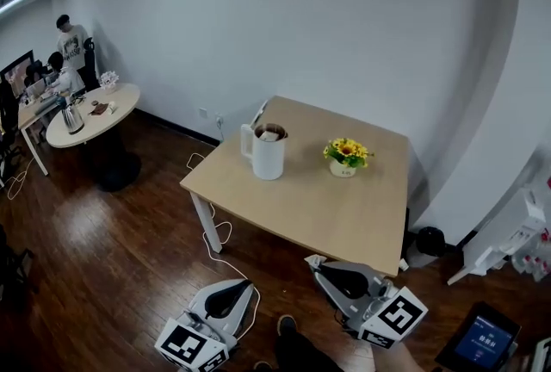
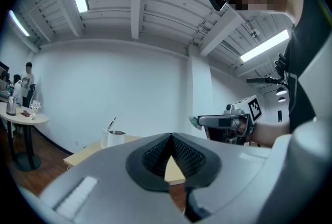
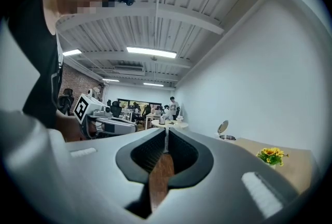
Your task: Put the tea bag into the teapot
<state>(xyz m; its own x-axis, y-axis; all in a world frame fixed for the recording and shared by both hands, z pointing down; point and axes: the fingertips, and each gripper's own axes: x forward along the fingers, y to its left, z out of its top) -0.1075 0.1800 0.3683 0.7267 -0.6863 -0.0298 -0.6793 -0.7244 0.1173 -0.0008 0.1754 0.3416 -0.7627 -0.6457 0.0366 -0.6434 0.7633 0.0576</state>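
Observation:
A white teapot (image 1: 268, 153) stands with its lid up on the far left part of the wooden table (image 1: 344, 215). A pale piece that looks like the tea bag (image 1: 270, 135) lies in its open mouth. Both grippers hang over the floor in front of the table's near edge, well apart from the pot. My left gripper (image 1: 248, 284) (image 2: 171, 136) is shut with nothing in it. My right gripper (image 1: 315, 263) (image 3: 166, 132) has its tips together and holds nothing. The teapot (image 2: 115, 139) also shows far ahead in the left gripper view, and the teapot (image 3: 226, 137) off to the right in the right gripper view.
A small pot of yellow flowers (image 1: 345, 157) stands right of the teapot. White cables (image 1: 215, 232) trail on the floor by the table leg. A black bin (image 1: 429, 239) and a tablet (image 1: 482, 340) sit at the right. People sit at a round table (image 1: 90, 116) at the far left.

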